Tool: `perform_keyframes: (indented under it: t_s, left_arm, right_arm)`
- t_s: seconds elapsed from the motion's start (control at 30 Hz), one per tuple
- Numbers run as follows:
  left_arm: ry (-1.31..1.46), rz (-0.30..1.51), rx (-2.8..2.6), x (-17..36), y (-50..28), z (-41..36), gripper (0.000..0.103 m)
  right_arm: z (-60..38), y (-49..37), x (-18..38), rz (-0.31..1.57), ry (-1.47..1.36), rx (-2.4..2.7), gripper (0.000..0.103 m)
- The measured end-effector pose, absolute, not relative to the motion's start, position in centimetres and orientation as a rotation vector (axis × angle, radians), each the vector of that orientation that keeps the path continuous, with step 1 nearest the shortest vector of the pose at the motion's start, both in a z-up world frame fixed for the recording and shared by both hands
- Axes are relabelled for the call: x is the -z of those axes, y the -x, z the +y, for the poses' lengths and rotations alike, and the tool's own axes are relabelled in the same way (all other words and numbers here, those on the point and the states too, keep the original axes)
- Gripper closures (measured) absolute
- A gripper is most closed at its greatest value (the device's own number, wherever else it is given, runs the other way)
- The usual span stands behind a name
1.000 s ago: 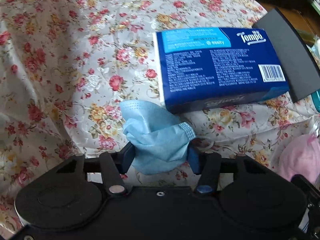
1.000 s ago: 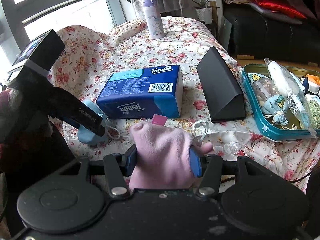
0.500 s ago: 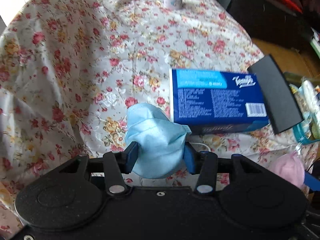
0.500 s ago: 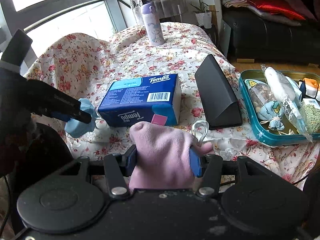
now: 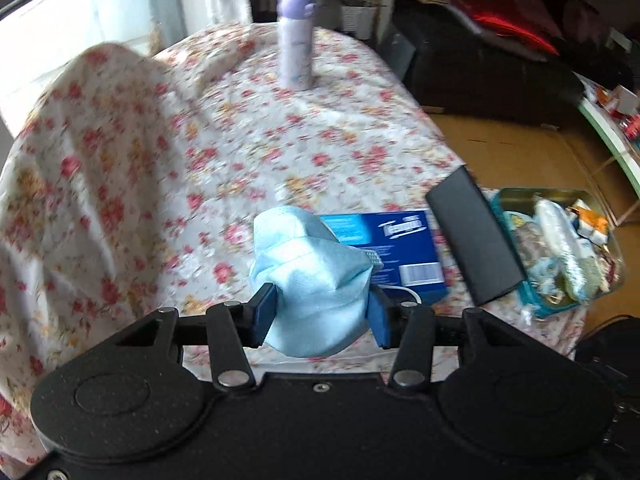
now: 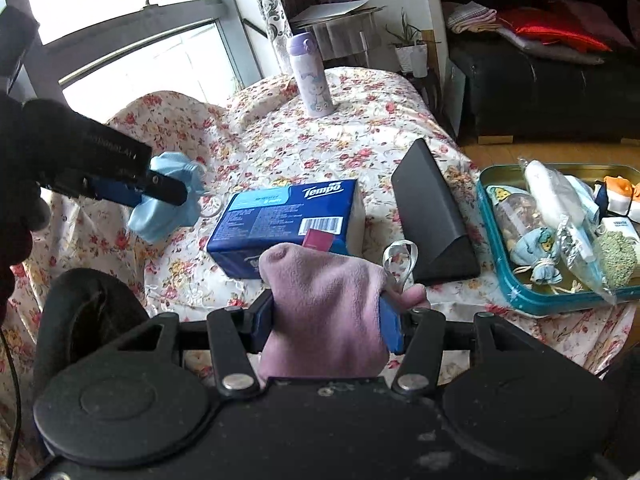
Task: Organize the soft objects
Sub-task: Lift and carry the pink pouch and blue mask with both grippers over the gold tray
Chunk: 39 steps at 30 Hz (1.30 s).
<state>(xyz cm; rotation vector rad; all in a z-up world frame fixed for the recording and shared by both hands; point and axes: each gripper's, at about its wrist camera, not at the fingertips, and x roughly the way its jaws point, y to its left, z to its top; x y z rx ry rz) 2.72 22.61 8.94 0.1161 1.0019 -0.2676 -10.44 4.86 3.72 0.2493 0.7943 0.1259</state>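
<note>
above worktop (image 6: 360, 128): left hand-held gripper (image 5: 320, 312) clamped on mask (image 5: 312, 280), right hand-held gripper (image 6: 328, 320) pinching pink cloth (image 6: 324, 304), both lifted clear for sorting.

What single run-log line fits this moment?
left claw: shut on blue mask | right claw: shut on pink cloth

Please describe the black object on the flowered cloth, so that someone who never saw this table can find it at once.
Look at the table under the flowered cloth. Near its right edge, between the blue tissue pack and the teal tin tray, lies the black wedge-shaped case. It is the only plain, matte black thing there, long with a triangular end.
</note>
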Motion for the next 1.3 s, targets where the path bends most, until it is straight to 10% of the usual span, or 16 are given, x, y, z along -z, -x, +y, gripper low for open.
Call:
perform_keyframes:
  t_s: [1.3]
  left_arm:
    - [-0.34,1.02,0.534,-8.9,-2.1,3.5,0.056]
  right_arm:
    - [-20.8,5.4,-5.4,0.759,-0.403,0.428,0.05]
